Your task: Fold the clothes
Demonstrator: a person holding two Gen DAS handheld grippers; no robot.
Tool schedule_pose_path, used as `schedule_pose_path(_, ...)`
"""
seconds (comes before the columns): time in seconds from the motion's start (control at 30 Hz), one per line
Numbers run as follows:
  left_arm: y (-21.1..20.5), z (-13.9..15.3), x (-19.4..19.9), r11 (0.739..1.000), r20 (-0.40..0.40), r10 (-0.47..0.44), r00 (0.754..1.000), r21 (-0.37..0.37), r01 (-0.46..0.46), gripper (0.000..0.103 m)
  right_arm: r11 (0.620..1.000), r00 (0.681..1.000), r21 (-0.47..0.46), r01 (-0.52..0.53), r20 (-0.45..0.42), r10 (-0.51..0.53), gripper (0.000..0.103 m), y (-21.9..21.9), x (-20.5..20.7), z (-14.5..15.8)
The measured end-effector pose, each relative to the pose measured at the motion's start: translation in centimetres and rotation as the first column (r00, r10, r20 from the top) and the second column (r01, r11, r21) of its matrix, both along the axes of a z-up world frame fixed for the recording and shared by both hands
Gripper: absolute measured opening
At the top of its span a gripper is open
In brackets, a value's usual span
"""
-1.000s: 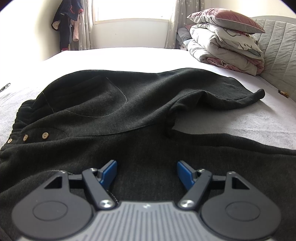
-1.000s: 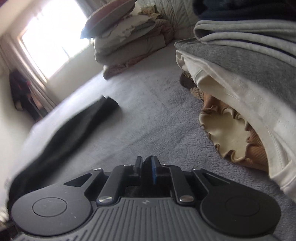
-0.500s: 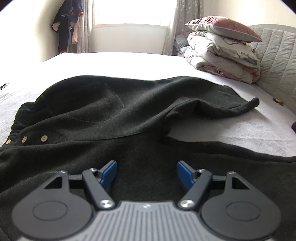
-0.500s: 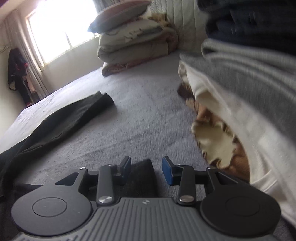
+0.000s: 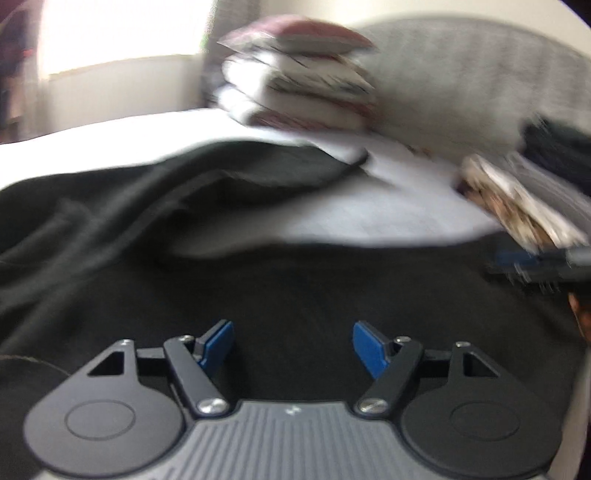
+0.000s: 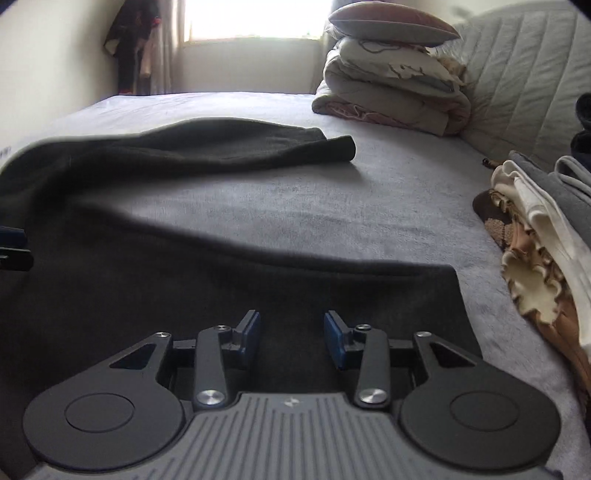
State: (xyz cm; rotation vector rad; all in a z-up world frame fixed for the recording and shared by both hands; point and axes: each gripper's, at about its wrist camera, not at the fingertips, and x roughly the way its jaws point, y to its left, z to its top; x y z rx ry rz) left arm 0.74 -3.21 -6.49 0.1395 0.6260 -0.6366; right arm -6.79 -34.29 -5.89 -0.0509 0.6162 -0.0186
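On grey bed (image 6: 332, 206) — dark garment (image 6: 184, 280), folded bedding (image 6: 391, 92)

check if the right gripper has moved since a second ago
Yes. The right gripper has swung left, away from the folded clothes pile, now at the view's right edge, and sits over the dark garment, jaws opening with nothing pinched.

We note bright window (image 6: 251, 18) far, curtain (image 6: 166, 44) at its left. Grey bed cover (image 6: 369, 206). Quilted headboard (image 6: 524, 74) right. Folded bedding stack (image 6: 388, 88) topped by pillow (image 6: 391, 18).
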Motion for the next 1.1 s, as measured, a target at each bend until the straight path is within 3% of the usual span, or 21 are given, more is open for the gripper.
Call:
schedule_pose_path(0.07, 0.1, 0.0, -1.0, 0.999, 0.018, -0.044, 0.999, 0.029, 0.043, 0.074, 1.000, 1.000, -0.007, 0.001, 0.014, -0.001, 0.049, -0.7, -1.0, -0.4)
schedule_pose_path(0.23, 1.6, -0.1, -2.2, 0.997, -0.006, -0.071, 0.997, 0.015, 0.071, 0.074, 0.998, 0.998, 0.039, 0.043, 0.039, -0.044, 0.050, -3.4, -3.2, -0.5)
schedule_pose_path(0.53, 2.5, 1.8, -4.1, 0.999, -0.007, -0.052, 0.999, -0.013, 0.052, 0.074, 0.998, 0.997, 0.008, 0.058, 0.053, -0.058, 0.051, -0.6, -2.9, 1.5)
schedule_pose_path(0.8, 3.6, 3.1, -3.3, 0.999, 0.087, 0.050, 0.995, -0.003, -0.050, 0.077, 0.999, 0.997, 0.002, -0.043, 0.068, 0.043, 0.054, 4.1, -0.6, 2.8)
schedule_pose_path(1.1, 6.0, 1.3, -0.1, 0.968, -0.028, 0.251, 0.967, 0.023, -0.251, 0.077, 0.991, 0.991, -0.030, -0.132, 0.020, 0.133, 0.055, 8.4, 1.0, 2.2)
